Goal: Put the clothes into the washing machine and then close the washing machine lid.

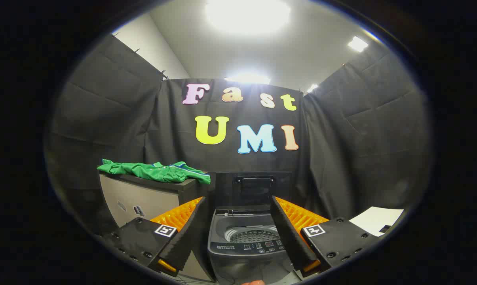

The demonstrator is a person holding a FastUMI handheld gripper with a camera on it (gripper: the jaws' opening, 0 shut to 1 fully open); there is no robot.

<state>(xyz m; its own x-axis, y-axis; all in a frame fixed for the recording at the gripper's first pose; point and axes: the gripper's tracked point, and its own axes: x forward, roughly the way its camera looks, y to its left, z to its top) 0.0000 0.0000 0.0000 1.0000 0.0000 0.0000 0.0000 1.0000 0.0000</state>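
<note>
Black-draped booth, green shirt on cabinet beyond spread-apart gripper, washer open

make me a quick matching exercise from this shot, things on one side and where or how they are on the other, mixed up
Things:
1. green garment
2. washing machine lid
3. gripper
4. white sheet

States or places:
A. open, holding nothing
B. lying on top of the cabinet
C. raised upright behind the drum
D. flat, off beside the right finger

Pairs: 1-B, 2-C, 3-A, 4-D
</note>
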